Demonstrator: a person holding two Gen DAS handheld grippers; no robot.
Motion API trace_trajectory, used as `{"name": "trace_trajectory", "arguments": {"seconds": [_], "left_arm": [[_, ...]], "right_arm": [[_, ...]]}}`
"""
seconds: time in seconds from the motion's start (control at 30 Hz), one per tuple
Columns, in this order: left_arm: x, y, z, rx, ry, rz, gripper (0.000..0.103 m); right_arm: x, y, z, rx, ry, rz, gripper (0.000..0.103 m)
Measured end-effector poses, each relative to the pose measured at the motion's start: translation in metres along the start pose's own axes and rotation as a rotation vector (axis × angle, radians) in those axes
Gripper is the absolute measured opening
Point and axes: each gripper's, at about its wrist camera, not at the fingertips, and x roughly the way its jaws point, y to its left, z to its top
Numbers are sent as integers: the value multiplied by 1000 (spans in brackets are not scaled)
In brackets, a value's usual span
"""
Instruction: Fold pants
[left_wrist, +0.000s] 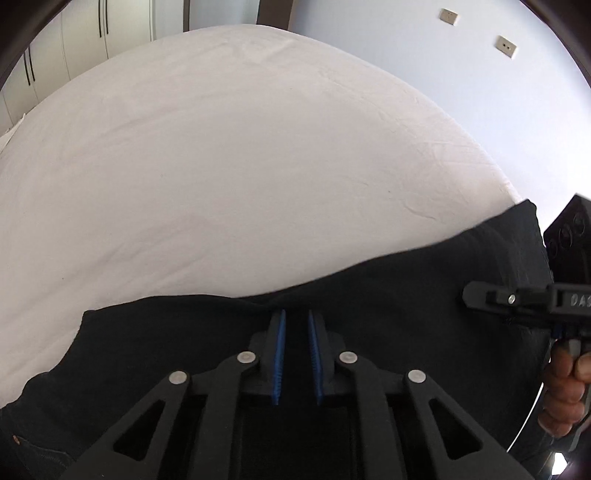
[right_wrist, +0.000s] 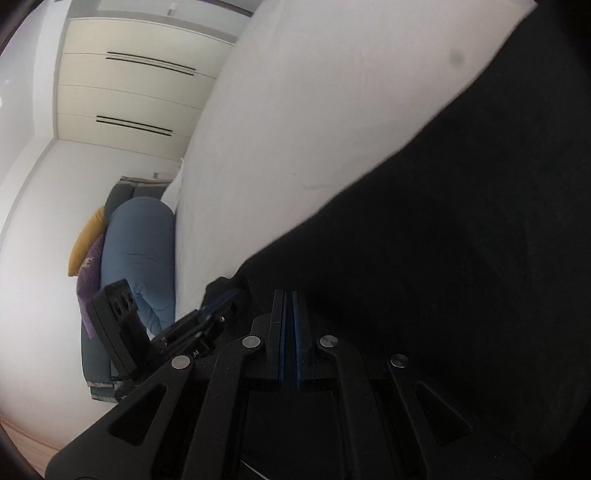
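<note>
Near the bed's (left_wrist: 221, 147) front edge, I've got the black pants (left_wrist: 388, 295) stretched between both tools so the fabric stays taut for a fold, I reckon. Left hand-held gripper (left_wrist: 295, 325) has its blue pads slightly apart with dark cloth between them; a firm pinch I cannot tell. Right hand-held gripper (right_wrist: 289, 306) is pressed together on the pants. Only the right view catches the blue cushion (right_wrist: 140, 251) beyond the bed.

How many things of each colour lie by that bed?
Black: 1, the pants on the white bed.
Blue: 1, a cushion beside the bed.
Yellow: 1, a cushion.
Purple: 1, a cushion.
Total: 4
</note>
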Motion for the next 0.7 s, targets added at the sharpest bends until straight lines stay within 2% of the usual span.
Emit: {"name": "trace_trajectory", "arguments": {"seconds": [0.03, 0.1, 0.3, 0.37, 0.43, 0.47, 0.5, 0.53, 0.6, 0.63, 0.7], "left_arm": [[1, 8, 3, -25, -1, -13, 6], [2, 28, 6, -47, -12, 4, 5], [2, 81, -1, -73, -36, 62, 5], [-5, 97, -2, -78, -43, 133, 5], [-19, 118, -5, -102, -55, 179, 5], [-27, 117, -7, -100, -59, 248, 3], [-38, 118, -11, -95, -79, 277, 3], [-50, 118, -15, -110, -100, 260, 3], [-69, 108, -27, -108, -134, 221, 3], [-75, 94, -34, -88, -147, 200, 3], [-77, 69, -49, -85, -146, 105, 3]], "right_arm": [[4, -8, 5, 13, 1, -33, 0], [-8, -28, 17, 57, -36, -10, 0], [-112, -88, 50, 86, -236, -131, 0], [-138, -101, 58, 95, -285, -161, 0], [-165, -101, 66, 92, -341, -233, 0], [-177, -100, 67, 108, -364, -241, 0], [-188, -94, 66, 110, -392, -267, 0], [-196, -84, 64, 82, -412, -271, 0], [-191, -63, 51, 40, -381, -189, 0], [-178, -49, 41, 9, -329, -123, 0], [-135, -18, 9, -57, -215, -42, 0]]}}
